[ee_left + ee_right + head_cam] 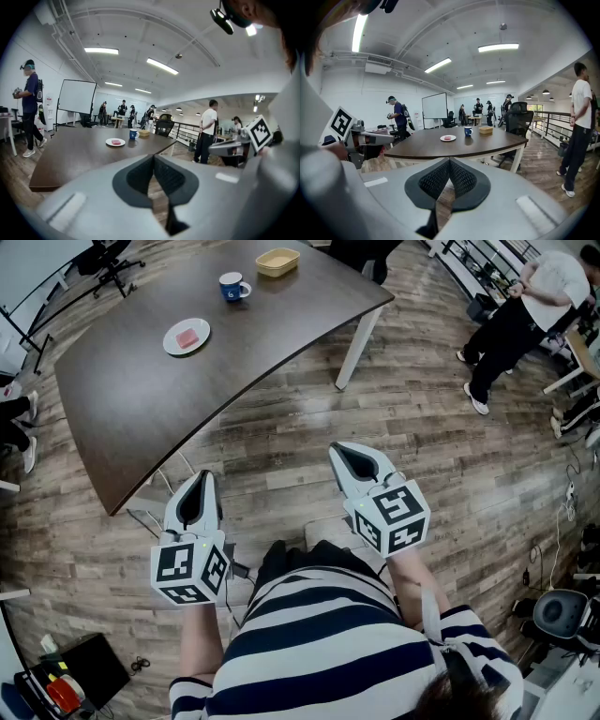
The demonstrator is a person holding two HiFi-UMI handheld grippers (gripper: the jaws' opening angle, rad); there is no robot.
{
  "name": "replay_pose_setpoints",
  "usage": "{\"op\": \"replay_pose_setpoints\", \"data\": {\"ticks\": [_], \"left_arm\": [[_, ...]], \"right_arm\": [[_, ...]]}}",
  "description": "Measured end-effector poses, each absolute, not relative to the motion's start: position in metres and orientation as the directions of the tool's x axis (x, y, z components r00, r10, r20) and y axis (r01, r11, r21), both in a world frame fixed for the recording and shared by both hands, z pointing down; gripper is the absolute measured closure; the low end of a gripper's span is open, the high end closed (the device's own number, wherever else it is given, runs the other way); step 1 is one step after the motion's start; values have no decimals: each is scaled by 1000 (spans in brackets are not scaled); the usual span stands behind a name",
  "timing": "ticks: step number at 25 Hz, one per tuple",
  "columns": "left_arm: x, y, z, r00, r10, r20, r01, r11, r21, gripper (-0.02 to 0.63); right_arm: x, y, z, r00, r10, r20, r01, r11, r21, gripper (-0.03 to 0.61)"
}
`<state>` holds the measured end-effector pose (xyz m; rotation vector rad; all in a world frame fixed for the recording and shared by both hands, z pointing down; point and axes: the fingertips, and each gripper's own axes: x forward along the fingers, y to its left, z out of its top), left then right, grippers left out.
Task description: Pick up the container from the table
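Left gripper (202, 478): jaws pressed together, nothing between them. Right gripper (338, 452): same, pads meeting, empty. We hold both low over the wood-plank floor (281, 427), in front of our striped shirt and short of the dark brown wooden bench (131, 399).

The shallow tan rectangular container (277, 262) sits at the far end of the bench near its edge, well apart from both grippers. We judge the task as not yet started.

Risks from here:
- The jaws are closed, so if we arrive without spreading them we shove the container instead of pinching it, and near that edge it could slide off.
- The blue ceramic mug (233, 286) stands just beside the container, so a wide approach from the left could knock it over.
- The white round plate (187, 336) with a pink block lies on the reach line across the bench, and a low forearm could drag it.
- The container rim looks low and thin, so a shallow bite may slip.
- A person in a white shirt (539, 292) stands at the right, so walking round that side risks a bump.
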<state>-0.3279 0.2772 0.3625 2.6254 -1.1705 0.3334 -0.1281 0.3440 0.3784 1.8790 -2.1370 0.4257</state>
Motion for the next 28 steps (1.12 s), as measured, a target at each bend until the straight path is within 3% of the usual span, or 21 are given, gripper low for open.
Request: {"op": "replay_pose_setpoints", "data": {"ticks": [14, 28], "left_arm": [[-270, 260, 371, 662, -671, 334, -736, -667, 119, 614], [-161, 243, 380, 687, -638, 347, -708, -696, 120, 614]], "right_arm": [[-77, 332, 397, -130, -900, 416, -991, 108, -77, 580], [15, 321, 410, -153, -885, 440, -988, 127, -87, 580]]}}
